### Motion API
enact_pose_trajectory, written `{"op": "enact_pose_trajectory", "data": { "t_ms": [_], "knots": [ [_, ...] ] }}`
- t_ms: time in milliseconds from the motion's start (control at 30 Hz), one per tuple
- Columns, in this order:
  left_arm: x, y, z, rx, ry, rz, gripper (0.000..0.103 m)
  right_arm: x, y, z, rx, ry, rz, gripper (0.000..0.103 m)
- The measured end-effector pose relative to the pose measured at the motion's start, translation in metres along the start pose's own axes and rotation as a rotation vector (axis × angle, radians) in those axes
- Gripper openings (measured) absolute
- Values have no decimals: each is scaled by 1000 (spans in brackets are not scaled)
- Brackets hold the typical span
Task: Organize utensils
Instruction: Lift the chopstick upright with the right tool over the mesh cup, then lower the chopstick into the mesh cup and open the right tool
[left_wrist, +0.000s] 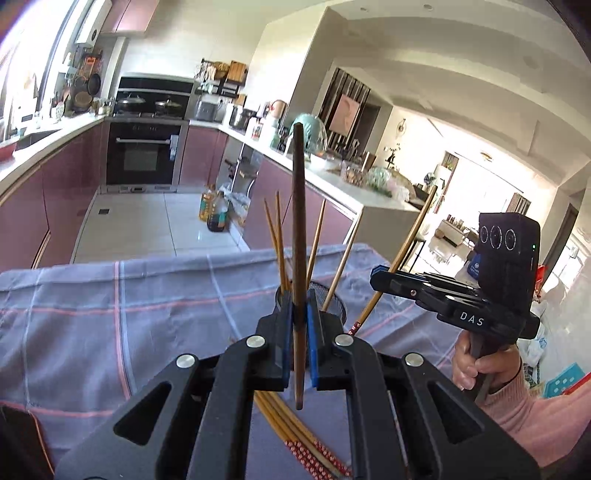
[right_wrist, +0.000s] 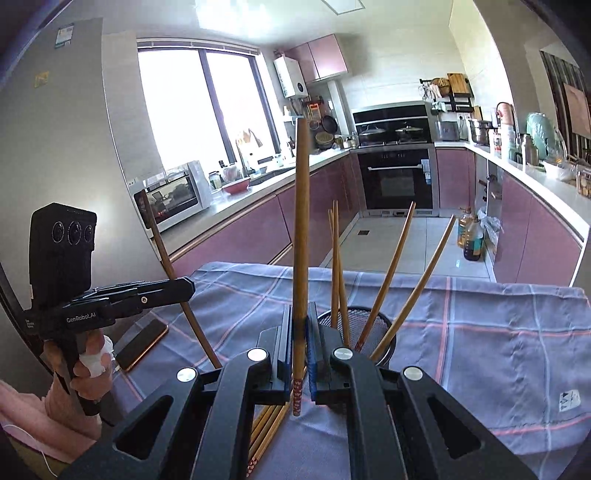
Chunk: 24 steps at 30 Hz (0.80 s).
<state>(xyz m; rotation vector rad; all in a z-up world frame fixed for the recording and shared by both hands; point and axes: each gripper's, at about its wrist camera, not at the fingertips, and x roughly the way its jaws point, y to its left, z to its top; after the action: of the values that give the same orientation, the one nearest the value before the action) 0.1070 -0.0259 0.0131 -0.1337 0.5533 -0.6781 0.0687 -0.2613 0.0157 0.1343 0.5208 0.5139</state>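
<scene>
My left gripper (left_wrist: 299, 314) is shut on a dark brown chopstick (left_wrist: 298, 221) and holds it upright over the table. My right gripper (right_wrist: 306, 325) is shut on a light bamboo chopstick (right_wrist: 301, 221) with a red patterned end, also upright. A black mesh utensil holder (right_wrist: 369, 325) stands just beyond both grippers and holds several bamboo chopsticks (right_wrist: 388, 277); it also shows in the left wrist view (left_wrist: 332, 299). More bamboo chopsticks (left_wrist: 295, 432) lie flat on the cloth under the grippers. The right gripper shows in the left wrist view (left_wrist: 380, 280), the left gripper in the right wrist view (right_wrist: 184, 286).
A grey checked cloth (right_wrist: 498, 350) covers the table. A phone (right_wrist: 142, 343) lies on it at the left. Beyond the table edge are a kitchen floor, purple cabinets (left_wrist: 66, 192), an oven (left_wrist: 144, 155) and oil bottles (left_wrist: 214, 214).
</scene>
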Motion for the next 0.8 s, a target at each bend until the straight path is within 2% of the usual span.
{"op": "enact_pose_trajectory", "data": {
  "t_ms": [233, 500, 633, 800],
  "knots": [
    [4, -19, 31, 33, -67, -22, 7, -8, -4, 26, -32, -66, -27, 6],
    [15, -35, 56, 44, -113, -31, 7, -1, -14, 35, -18, -91, -44, 6],
    [26, -46, 58, 71, -106, -4, 7, 7, -15, 35, -21, -85, -66, 6],
    [51, -51, 50, 100, -21, 12, 7, 26, -19, 28, -11, -21, -67, 6]
  ]
}}
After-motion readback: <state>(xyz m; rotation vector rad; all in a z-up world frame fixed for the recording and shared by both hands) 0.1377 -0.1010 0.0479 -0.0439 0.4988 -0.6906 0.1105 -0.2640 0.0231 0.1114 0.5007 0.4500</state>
